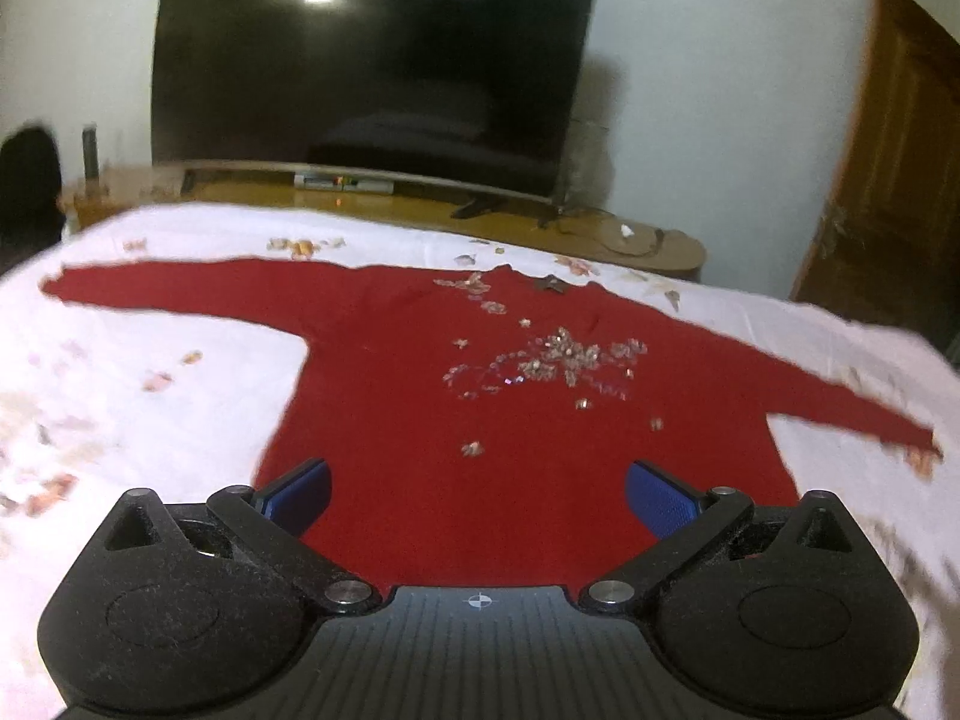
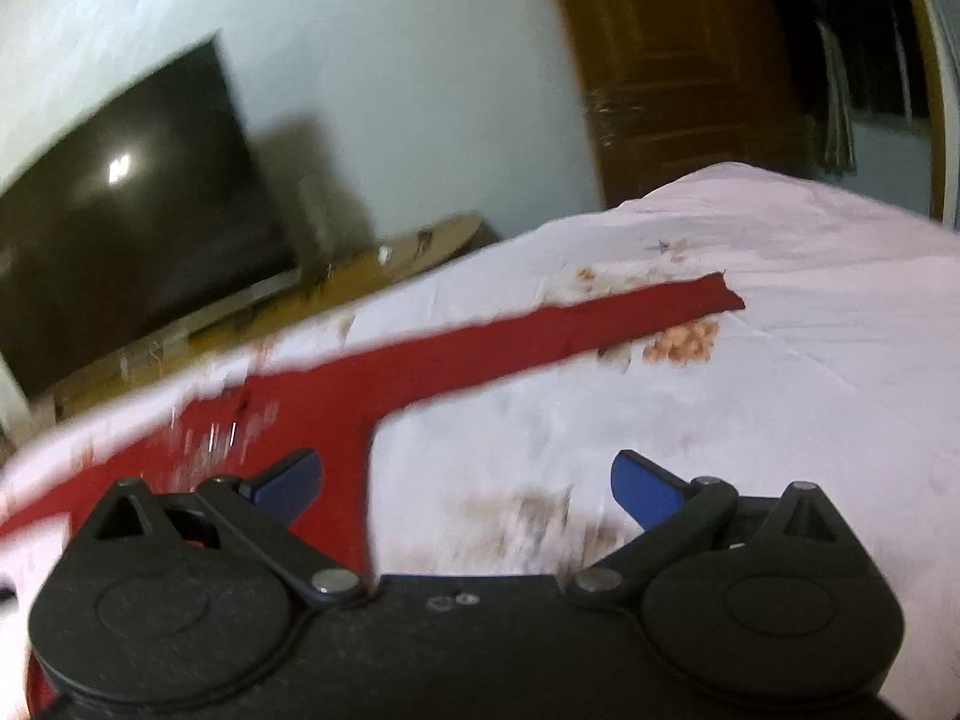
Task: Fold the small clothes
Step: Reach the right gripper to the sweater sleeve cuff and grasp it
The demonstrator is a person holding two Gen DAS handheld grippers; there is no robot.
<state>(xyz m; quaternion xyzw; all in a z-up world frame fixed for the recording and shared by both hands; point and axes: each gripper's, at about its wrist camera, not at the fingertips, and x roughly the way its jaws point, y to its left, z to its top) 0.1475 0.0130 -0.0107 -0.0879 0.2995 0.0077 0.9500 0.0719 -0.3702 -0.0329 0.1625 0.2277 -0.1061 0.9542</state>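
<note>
A red long-sleeved top (image 1: 420, 396) with sequin decoration on the chest lies flat on the white floral bedsheet (image 1: 150, 360), both sleeves spread out to the sides. My left gripper (image 1: 477, 495) is open and empty, hovering over the top's lower hem. In the right wrist view the top (image 2: 336, 408) shows with its right sleeve (image 2: 570, 327) stretched across the sheet (image 2: 780, 390). My right gripper (image 2: 465, 483) is open and empty, above the top's right side edge and the bare sheet beside it. That view is motion-blurred.
A large dark TV (image 1: 372, 72) stands on a wooden cabinet (image 1: 420, 210) beyond the bed's far edge. A wooden door (image 1: 888, 180) is at the right. The bedsheet extends around the top on all sides.
</note>
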